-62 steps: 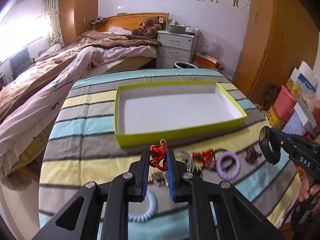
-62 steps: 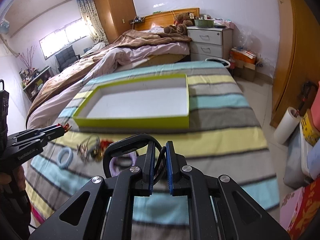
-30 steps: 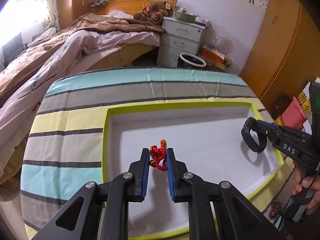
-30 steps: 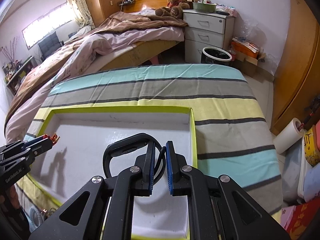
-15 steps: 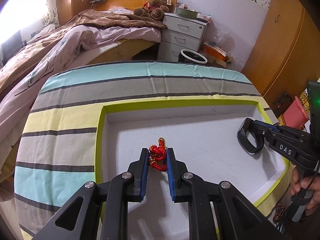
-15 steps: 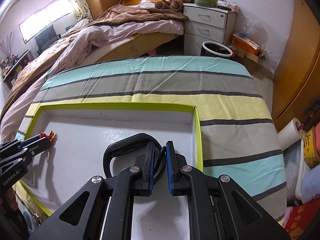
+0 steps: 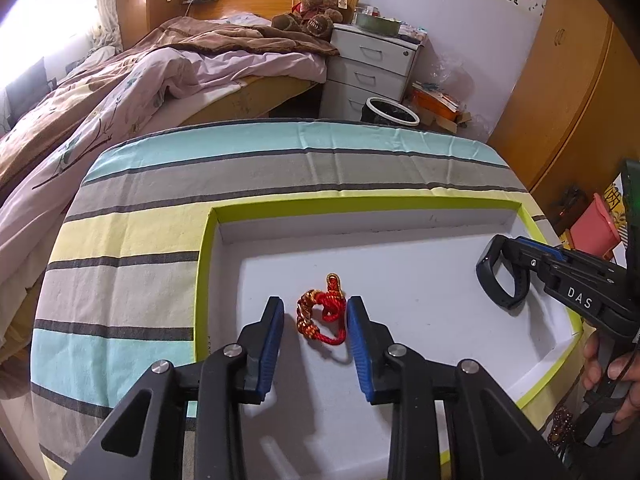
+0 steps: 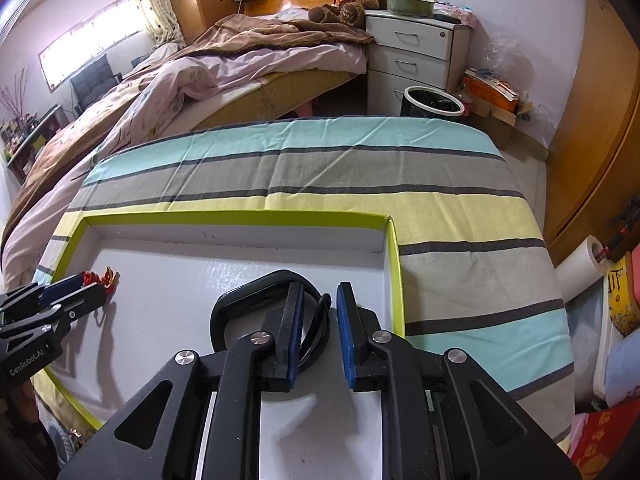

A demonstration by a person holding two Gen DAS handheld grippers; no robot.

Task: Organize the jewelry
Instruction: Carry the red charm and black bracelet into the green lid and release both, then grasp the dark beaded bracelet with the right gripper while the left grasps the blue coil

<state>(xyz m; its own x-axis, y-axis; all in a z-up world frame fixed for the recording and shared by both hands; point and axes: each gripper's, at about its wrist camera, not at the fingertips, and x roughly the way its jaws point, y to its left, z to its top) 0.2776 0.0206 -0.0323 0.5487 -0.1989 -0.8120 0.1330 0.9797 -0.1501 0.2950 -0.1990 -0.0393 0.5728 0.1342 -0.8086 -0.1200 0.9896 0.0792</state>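
A red and gold knotted cord bracelet (image 7: 320, 316) hangs between the blue pads of my left gripper (image 7: 315, 308), just over the white floor of the lime-rimmed box (image 7: 360, 202). Those jaws are opening and stand well apart, and the cord only brushes the right pad. My right gripper (image 8: 319, 300) is over the box's right end, its jaws also opening. A black wristband (image 8: 248, 296) leans on its left pad with a gap to the other. The left wrist view shows the black wristband (image 7: 496, 276) hanging at the right gripper (image 7: 520, 252).
The box lies on a table under a striped cloth (image 8: 360, 168). A beaded bracelet (image 7: 560, 428) lies past the box's near right corner, by a person's hand (image 7: 608, 368). Behind are a bed (image 7: 160, 80), a white nightstand (image 7: 372, 72), a bin (image 7: 392, 112) and a wooden wardrobe (image 7: 560, 100).
Both grippers carried their pieces from the cloth over the box and settled there. Between half a second ago and now both pairs of jaws have spread, and the red bracelet has sagged lower.
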